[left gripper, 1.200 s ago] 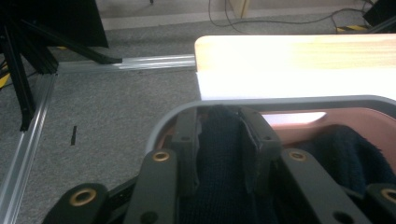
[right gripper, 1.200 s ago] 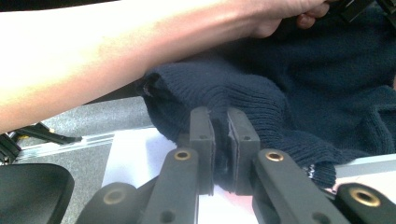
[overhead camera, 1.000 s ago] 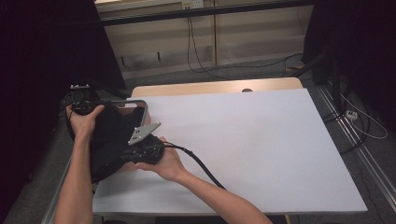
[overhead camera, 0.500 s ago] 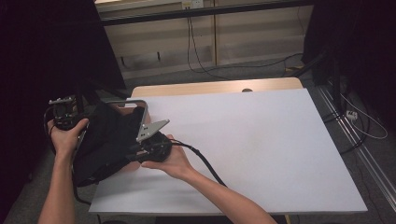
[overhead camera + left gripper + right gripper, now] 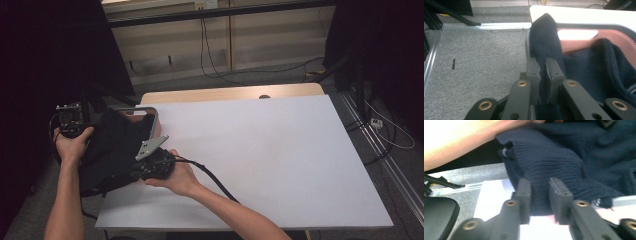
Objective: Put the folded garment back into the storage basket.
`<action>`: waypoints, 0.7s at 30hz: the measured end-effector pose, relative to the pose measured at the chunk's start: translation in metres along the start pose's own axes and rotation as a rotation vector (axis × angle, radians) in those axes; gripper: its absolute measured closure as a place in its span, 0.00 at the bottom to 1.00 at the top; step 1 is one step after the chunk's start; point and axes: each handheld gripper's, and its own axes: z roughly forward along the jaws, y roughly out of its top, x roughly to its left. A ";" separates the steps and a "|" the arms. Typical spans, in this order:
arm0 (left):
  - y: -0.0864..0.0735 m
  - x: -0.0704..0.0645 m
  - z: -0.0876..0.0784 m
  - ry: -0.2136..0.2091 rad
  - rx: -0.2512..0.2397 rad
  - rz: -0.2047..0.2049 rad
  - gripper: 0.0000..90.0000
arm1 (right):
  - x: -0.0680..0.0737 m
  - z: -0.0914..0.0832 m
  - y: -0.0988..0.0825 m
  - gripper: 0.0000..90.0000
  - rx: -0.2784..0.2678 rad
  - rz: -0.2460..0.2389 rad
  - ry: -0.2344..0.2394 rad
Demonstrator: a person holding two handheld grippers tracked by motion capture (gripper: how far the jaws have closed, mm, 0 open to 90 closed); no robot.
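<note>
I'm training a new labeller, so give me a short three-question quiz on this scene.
1. True or false: the left gripper has its jaws closed on a fold of the dark blue sweater.
2. Where does the sweater lie? A) on the floor B) in a tray at the table's left edge C) in the middle of the table
3. Fill in: the right gripper pinches the knitted ______.

Key
1. True; the jaws have just been closing, and cloth is pressed between the pads.
2. B
3. sweater
</note>
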 end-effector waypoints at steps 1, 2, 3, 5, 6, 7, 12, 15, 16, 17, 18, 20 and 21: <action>0.002 0.000 0.001 0.010 -0.004 0.005 0.93 | 0.001 0.002 0.001 0.85 -0.001 0.001 -0.001; 0.004 -0.001 0.002 0.020 -0.001 0.003 0.93 | 0.002 0.003 0.002 0.88 -0.003 0.007 0.002; 0.004 -0.001 0.002 0.020 -0.001 0.003 0.93 | 0.003 0.005 0.003 0.91 -0.004 0.007 0.008; 0.008 0.000 0.004 0.035 -0.012 -0.013 0.93 | 0.005 0.008 0.005 0.95 0.002 0.005 0.012; 0.008 0.000 0.004 0.035 -0.012 -0.013 0.93 | 0.005 0.008 0.005 0.95 0.002 0.005 0.012; 0.008 0.001 0.005 0.045 -0.011 -0.003 0.93 | 0.007 0.009 0.005 0.96 0.001 -0.006 0.012; 0.005 0.003 0.007 0.029 -0.026 -0.029 0.93 | 0.009 0.006 0.003 0.97 -0.005 -0.006 0.016; 0.006 -0.007 0.009 0.062 -0.009 0.041 0.92 | 0.008 0.004 -0.002 0.96 -0.017 0.012 0.015; 0.006 -0.007 0.009 0.062 -0.009 0.041 0.92 | 0.008 0.004 -0.002 0.96 -0.017 0.012 0.015; 0.006 -0.010 0.010 0.064 -0.008 0.045 0.92 | 0.007 0.005 -0.003 0.93 -0.011 0.008 0.022; 0.006 -0.011 0.011 0.033 0.003 0.044 0.91 | 0.007 0.005 -0.003 0.92 -0.009 0.007 0.022; 0.005 -0.010 0.011 0.016 0.007 0.042 0.90 | 0.006 0.003 -0.003 0.86 -0.007 0.009 0.022; 0.003 -0.010 0.011 0.013 0.006 0.043 0.87 | 0.005 0.001 -0.003 0.83 -0.010 0.007 0.021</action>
